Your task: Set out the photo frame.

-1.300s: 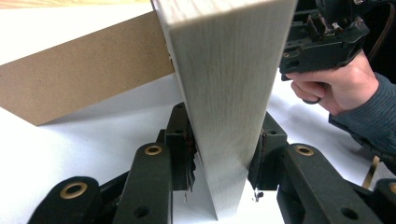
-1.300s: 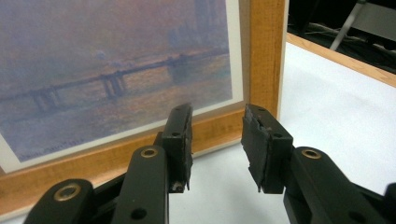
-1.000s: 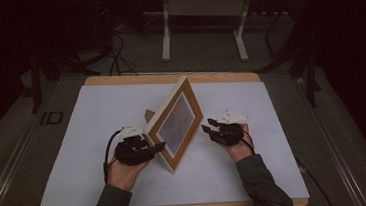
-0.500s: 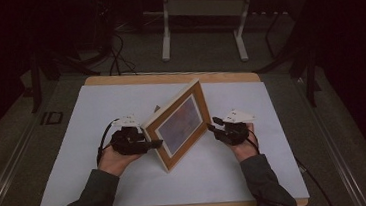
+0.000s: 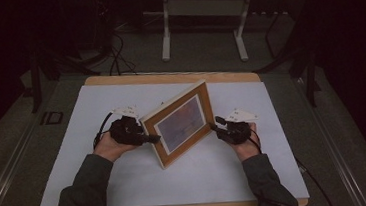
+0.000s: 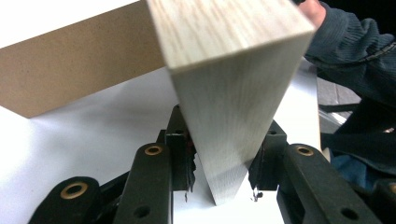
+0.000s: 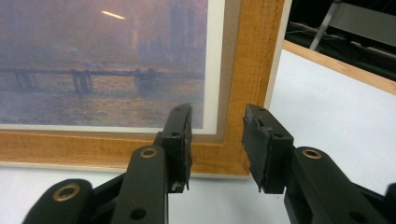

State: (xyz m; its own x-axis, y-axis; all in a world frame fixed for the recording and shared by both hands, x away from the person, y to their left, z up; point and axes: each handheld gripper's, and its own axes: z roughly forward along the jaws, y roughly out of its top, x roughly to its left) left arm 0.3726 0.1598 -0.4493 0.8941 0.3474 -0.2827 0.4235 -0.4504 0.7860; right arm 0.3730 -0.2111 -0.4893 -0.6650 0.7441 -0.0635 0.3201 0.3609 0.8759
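Since the earlier frame the left gripper has slid leftward across the table, and the light-wood picture frame holding a purple-and-orange bridge print has swung with it, so its printed face now shows more fully to the near side; the right gripper has kept close to its place at the frame's right end. That frame stands tilted on one long edge near the middle of the white-topped table with a pale wooden rim, its left corner nearer the person and its right end farther off. In the left gripper view the jaws stand about half open astride the frame's pale wooden corner, the right pad against the wood and the left pad just beside it, so it seems gripped, though I cannot tell how firmly. In the right gripper view the jaws are about half open with nothing between the pads; they sit just in front of the frame's lower right corner, and I cannot tell whether the tips touch it. A brown cardboard backing panel shows behind the frame in the left gripper view.
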